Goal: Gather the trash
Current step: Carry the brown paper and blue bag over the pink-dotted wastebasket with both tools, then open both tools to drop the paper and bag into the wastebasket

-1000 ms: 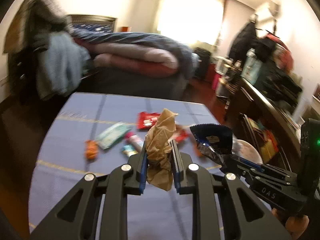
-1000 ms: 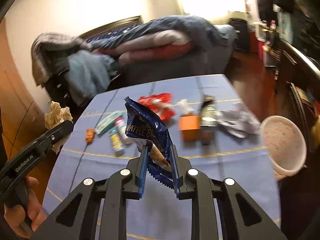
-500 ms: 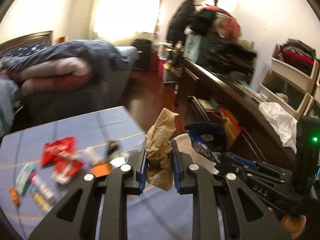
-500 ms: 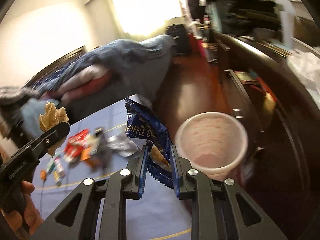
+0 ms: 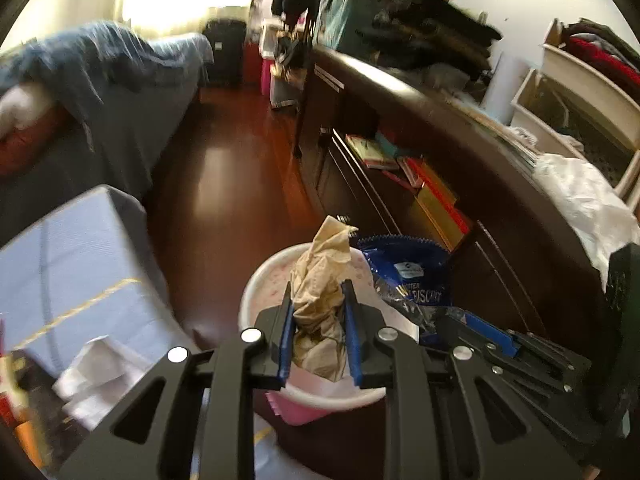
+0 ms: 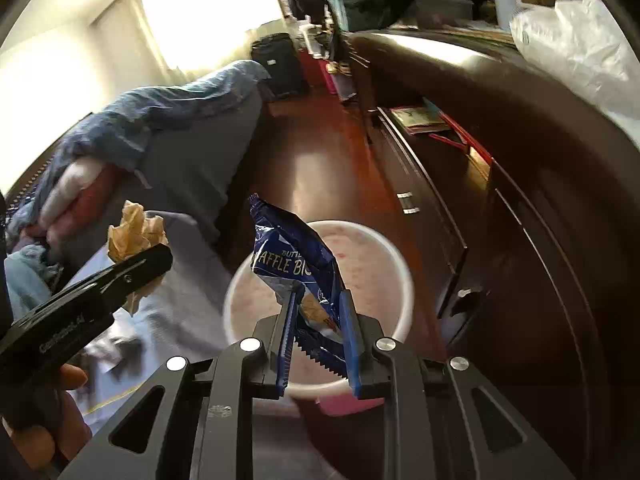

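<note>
My left gripper [image 5: 317, 304] is shut on a crumpled brown paper [image 5: 320, 280] and holds it over the open mouth of a pink-and-white trash bin [image 5: 256, 292]. My right gripper [image 6: 319, 308] is shut on a blue waffle biscuit wrapper [image 6: 292, 256] and holds it over the same bin [image 6: 384, 264]. The wrapper also shows in the left wrist view [image 5: 404, 272], just right of the paper. The left gripper with its paper [image 6: 134, 232] shows at the left of the right wrist view.
The bin stands on the dark wood floor [image 5: 224, 184] beside the blue-clothed table [image 5: 68, 264]. A white crumpled sheet [image 5: 96, 372] lies on the table near its edge. A dark dresser [image 6: 500, 152] runs along the right. A bed [image 5: 100, 92] stands behind.
Both grippers have swung right from over the table to above the trash bin, still holding the paper and the wrapper. The bin now sits directly beneath both.
</note>
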